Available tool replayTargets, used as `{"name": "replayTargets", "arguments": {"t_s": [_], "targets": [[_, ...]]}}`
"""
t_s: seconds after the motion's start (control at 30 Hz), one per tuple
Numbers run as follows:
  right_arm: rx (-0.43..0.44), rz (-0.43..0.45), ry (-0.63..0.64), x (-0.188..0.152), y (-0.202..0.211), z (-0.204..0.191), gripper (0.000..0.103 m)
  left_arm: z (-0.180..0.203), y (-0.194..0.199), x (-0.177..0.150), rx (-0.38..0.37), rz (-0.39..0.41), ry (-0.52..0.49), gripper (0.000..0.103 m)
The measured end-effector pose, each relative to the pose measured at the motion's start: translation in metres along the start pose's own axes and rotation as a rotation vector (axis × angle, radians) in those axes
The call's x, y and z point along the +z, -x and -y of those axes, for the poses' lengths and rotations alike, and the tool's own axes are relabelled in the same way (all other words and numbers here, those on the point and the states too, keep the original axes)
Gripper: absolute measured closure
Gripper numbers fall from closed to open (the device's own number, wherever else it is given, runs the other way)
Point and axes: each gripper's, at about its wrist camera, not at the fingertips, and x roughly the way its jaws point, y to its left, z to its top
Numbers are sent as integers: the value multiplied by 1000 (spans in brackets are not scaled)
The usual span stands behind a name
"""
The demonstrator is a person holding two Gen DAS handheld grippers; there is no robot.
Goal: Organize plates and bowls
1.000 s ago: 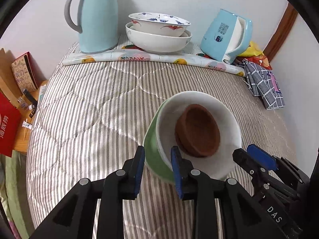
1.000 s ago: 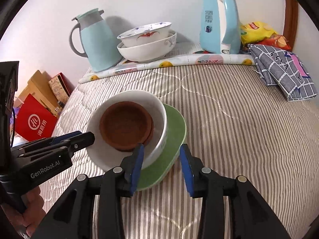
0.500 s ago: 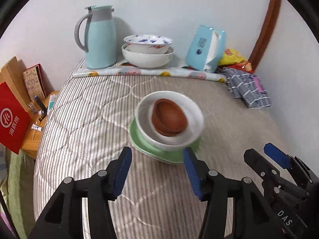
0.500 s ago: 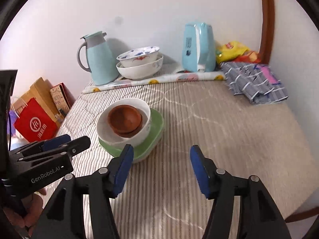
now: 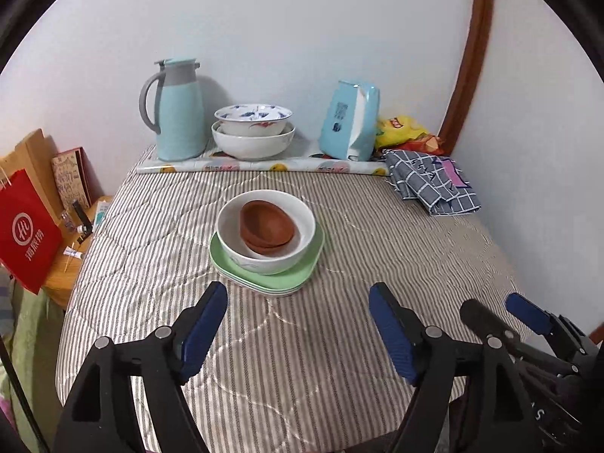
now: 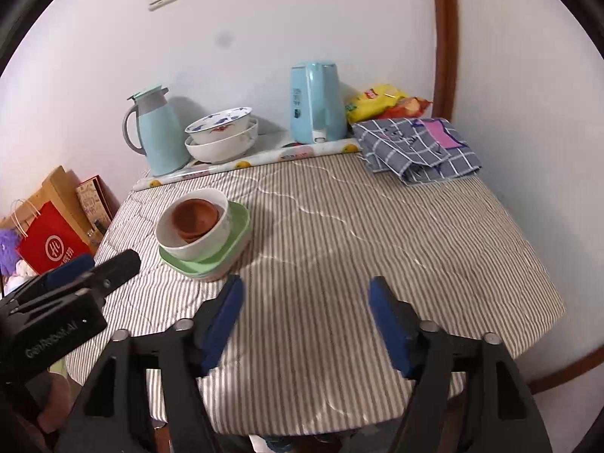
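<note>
My left gripper (image 5: 298, 324) fills the bottom of its frame with its jaws opening, already well apart, and nothing sits between the blue pads but striped cloth. My right gripper (image 6: 304, 319) is the same at the bottom of its own view: jaws opening, wide, empty. Neither touches any dish.

The task's things sit nested at the centre of the left view: two brown bowls (image 5: 268, 228) inside a white bowl (image 5: 266, 232), which rests on a small stack of green plates (image 5: 264, 279). I judge that the order runs widest at the bottom and smallest on top so the pile stays steady on the soft quilted counter (image 5: 377, 249). In the right view the same pile lies left of centre. A second pair, a patterned bowl (image 5: 253, 119) inside a plain white one (image 5: 253, 143), stands in the upper middle against the wall, between the blue jug (image 5: 177, 113) and the blue kettle (image 5: 349, 120), on a printed mat.

How many green plates there are I cannot say for sure; only their edges show. The brown bowls hide the white bowl's floor. The right gripper is cut off at the lower right corner of the left view, and the left gripper likewise at the lower left of the right view, with only a bit of a hand showing under it.
</note>
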Motion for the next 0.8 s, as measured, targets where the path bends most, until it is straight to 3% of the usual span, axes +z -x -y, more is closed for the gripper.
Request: {"name": "replayTargets", "arguments": {"t_s": [0.13, 0.23, 0.8], "targets": [[-54, 17, 28, -6, 12, 9, 16, 13, 5, -6, 21, 10, -36, 22], [-48, 42, 5, -9, 23, 19, 10, 17, 7, -8, 25, 18, -35, 22], [-90, 34, 1, -16, 29, 32, 10, 22, 14, -11, 13, 30, -9, 17]]}}
